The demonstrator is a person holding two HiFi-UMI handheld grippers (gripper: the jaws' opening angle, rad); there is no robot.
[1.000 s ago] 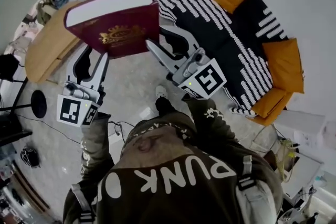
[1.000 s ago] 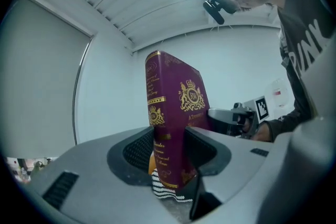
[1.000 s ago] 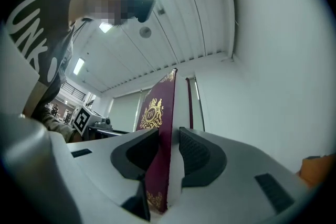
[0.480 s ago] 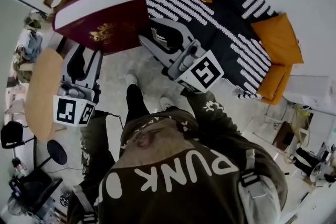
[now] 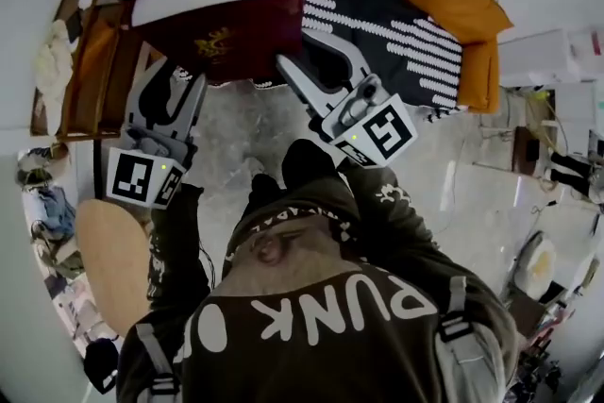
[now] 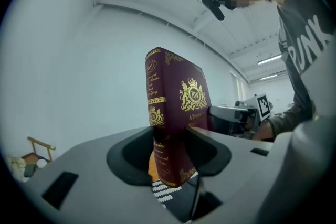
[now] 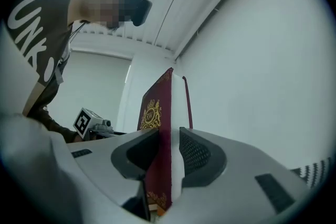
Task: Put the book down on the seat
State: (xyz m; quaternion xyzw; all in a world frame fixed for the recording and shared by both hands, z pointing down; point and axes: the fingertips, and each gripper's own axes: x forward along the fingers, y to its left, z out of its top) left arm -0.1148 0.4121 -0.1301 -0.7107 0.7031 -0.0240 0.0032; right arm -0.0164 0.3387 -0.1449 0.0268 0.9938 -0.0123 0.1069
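book (image 5: 215, 33) held upright just in front of the sofa seat (image 5: 406, 38), not on it yet. left gripper (image 5: 175, 75) and right gripper (image 5: 307, 57) both clamped on book. best: carry over seat, tip flat, lower till resting, release both together.

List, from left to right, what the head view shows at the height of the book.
wooden rack → left gripper, shut on the book's left end → book → right gripper, shut on its right end → orange sofa cushion → white cabinet
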